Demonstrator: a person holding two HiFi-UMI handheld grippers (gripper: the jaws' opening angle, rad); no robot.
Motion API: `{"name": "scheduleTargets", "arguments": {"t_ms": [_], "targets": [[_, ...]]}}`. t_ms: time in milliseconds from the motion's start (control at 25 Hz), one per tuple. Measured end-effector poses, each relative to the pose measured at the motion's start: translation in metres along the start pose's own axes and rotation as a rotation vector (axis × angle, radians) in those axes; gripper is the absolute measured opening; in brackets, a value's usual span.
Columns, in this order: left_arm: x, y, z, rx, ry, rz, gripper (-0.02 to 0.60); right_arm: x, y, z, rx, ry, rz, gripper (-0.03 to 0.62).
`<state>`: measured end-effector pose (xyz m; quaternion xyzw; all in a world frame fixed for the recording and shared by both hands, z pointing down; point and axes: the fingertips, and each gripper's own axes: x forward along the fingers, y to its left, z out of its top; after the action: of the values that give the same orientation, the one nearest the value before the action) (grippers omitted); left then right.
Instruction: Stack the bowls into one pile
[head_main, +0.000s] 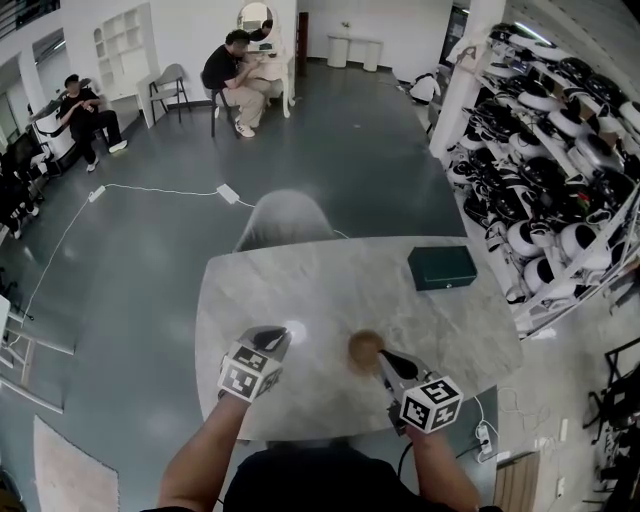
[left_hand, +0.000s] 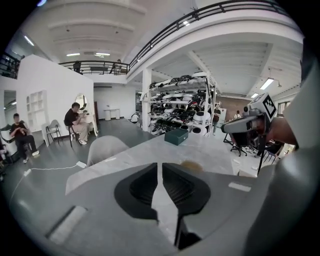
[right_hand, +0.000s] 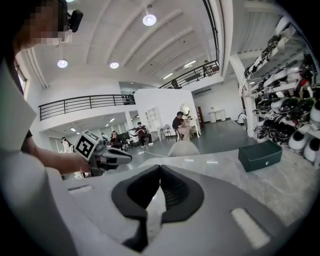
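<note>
Hovering over the bench's (head_main: 320, 290) near edge, the left tongs (head_main: 274, 340) stand slightly apart with nothing between them, and the right tongs (head_main: 390, 363) are pressed together, empty. The bowls (head_main: 365, 350) sit between both, just beside the right tongs' tips. A box (head_main: 441, 267) lies farther off.

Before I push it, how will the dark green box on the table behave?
The green box looks low and flat-sided, so it should slide rather than tip or roll. Its sharp edges suggest a rigid case. The marble table looks polished, so it may glide easily.
</note>
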<state>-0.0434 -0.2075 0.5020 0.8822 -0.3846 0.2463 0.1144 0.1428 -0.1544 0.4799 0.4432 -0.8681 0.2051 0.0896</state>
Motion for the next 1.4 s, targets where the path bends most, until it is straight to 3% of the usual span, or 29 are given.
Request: {"name": "scheduleTargets", "arguments": {"t_ms": [360, 520, 760, 1120, 1400], "targets": [[-0.021, 0.003, 0.018, -0.039, -0.115, 0.024, 0.029, -0.011, -0.007, 0.013, 0.028, -0.069, -0.054, 0.005], [-0.029, 0.006, 0.045, -0.051, -0.177, 0.024, 0.025, -0.016, -0.005, 0.032, 0.002, -0.113, -0.049, 0.005], [-0.037, 0.012, 0.083, -0.009, -0.249, 0.053, 0.023, -0.023, -0.003, 0.067, -0.007, -0.184, -0.02, 0.005], [-0.08, 0.022, 0.117, -0.011, -0.362, 0.115, 0.015, -0.046, 0.018, 0.125, -0.062, -0.31, 0.005, 0.003], [-0.076, 0.004, 0.119, 0.001, -0.408, 0.103, 0.011, -0.058, 0.02, 0.121, -0.107, -0.318, 0.001, 0.003]]}}
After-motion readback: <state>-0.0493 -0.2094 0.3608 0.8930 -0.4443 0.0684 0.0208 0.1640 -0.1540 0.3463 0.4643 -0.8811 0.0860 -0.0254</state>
